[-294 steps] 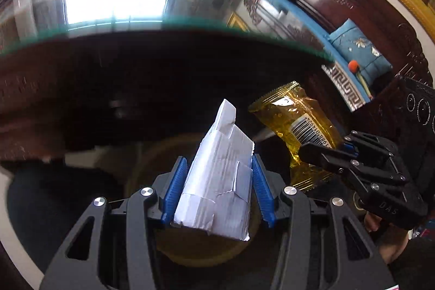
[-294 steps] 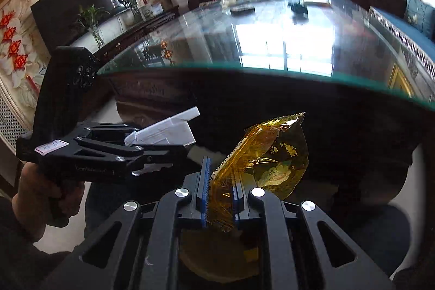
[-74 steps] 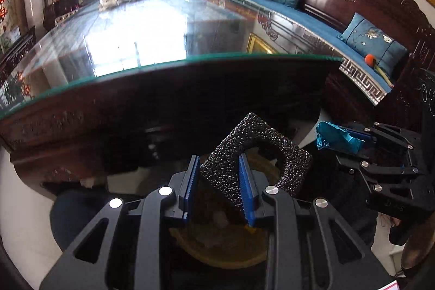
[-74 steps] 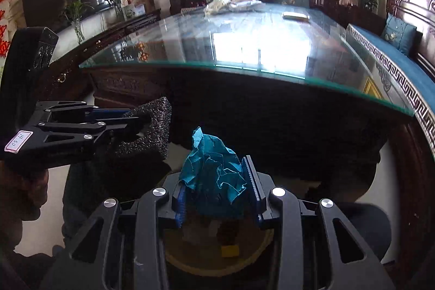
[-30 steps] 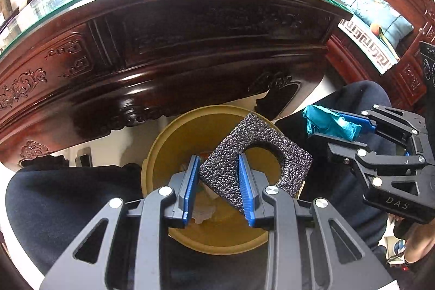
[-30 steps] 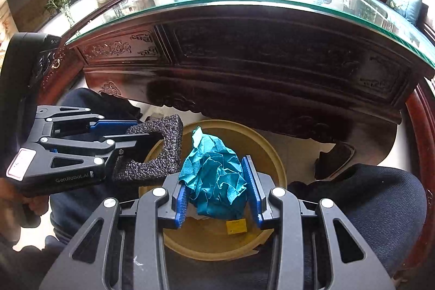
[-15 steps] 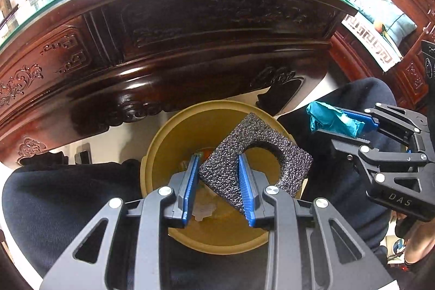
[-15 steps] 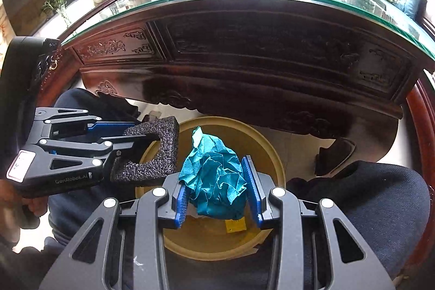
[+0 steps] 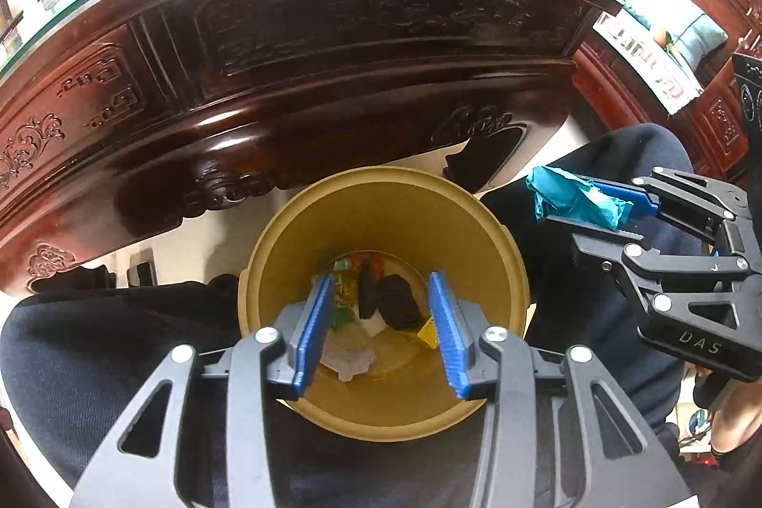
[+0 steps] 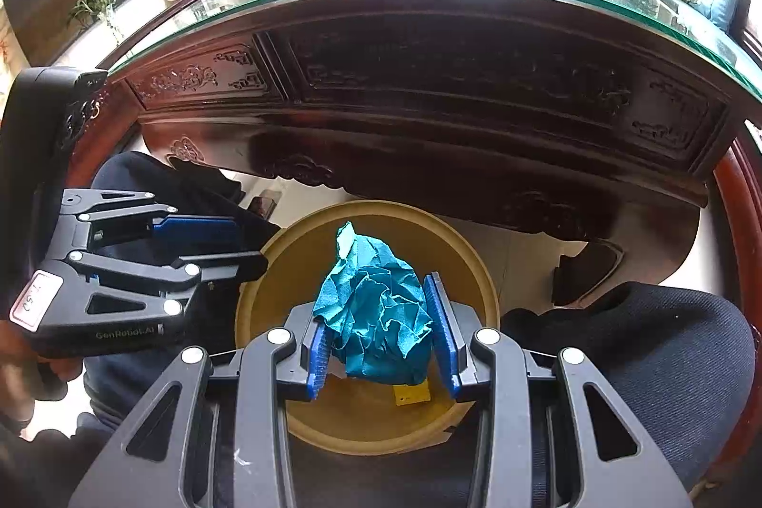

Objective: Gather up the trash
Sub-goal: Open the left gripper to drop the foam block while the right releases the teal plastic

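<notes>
On our left, the left gripper (image 9: 381, 327) hangs directly above the yellow bin (image 9: 285, 251), its 2 blue pads spread wide with nothing between them; we judge it sits there so anything let go drops straight in. Down inside lies a black foam piece (image 9: 395, 301) among paper scraps and wrappers.

Further right, the right gripper (image 10: 381, 332) clenches the crumpled teal paper (image 10: 376, 313), poised over the same bin's rim (image 10: 481, 274), presumably for its own drop. The wad's long axis runs along the fingers, its peaked end pointing away from the jaws toward the carved wooden table (image 10: 428, 89).
</notes>
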### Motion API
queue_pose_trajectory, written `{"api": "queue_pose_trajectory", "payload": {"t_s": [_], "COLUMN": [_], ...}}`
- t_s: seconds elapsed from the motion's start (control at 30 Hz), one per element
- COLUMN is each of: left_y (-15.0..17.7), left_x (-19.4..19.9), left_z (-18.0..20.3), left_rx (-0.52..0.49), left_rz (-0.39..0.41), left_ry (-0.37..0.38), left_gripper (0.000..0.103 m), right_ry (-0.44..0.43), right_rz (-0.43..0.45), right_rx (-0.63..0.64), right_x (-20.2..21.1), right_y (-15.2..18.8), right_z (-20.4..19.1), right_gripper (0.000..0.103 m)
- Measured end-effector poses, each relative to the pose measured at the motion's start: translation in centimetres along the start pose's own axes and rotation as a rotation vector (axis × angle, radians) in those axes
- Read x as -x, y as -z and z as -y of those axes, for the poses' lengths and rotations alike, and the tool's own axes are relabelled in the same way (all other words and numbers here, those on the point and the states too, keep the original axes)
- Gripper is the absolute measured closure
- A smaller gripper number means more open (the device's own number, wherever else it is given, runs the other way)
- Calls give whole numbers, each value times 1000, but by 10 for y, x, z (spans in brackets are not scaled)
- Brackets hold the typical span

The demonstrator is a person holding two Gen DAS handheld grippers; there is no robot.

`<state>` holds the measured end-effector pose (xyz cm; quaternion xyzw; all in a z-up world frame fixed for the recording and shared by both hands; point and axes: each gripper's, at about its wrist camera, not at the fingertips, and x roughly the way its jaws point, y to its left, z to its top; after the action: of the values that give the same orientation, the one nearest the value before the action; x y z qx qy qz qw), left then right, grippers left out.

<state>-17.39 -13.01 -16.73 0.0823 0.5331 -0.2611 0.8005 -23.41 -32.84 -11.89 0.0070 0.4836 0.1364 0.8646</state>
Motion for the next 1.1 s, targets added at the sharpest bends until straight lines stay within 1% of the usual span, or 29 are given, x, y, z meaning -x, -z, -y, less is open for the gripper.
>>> {"api": "queue_pose_trajectory", "payload": {"t_s": [0.4,0.7,0.97,1.0,1.1], "left_y": [0,0,0,0,0], "left_x": [0,1,-1,-1,-2], "left_z": [-2,-5,-5,-6,-7], "left_rx": [11,20,24,26,30], "left_rz": [-13,-6,-12,-12,-13], "left_ry": [-3,-10,-10,-10,-14], "left_gripper": [59,57,57,57,57], "right_ry": [-12,-16,-23,-30,-38], "right_rz": [-7,-4,-19,-23,-21], "right_rx": [12,15,11,8,7], "right_x": [-1,0,-3,-4,-4], "right_y": [-1,-1,-2,-2,-2], "right_z": [-4,-5,-6,-6,-7], "right_gripper": [67,67,67,66,58]}}
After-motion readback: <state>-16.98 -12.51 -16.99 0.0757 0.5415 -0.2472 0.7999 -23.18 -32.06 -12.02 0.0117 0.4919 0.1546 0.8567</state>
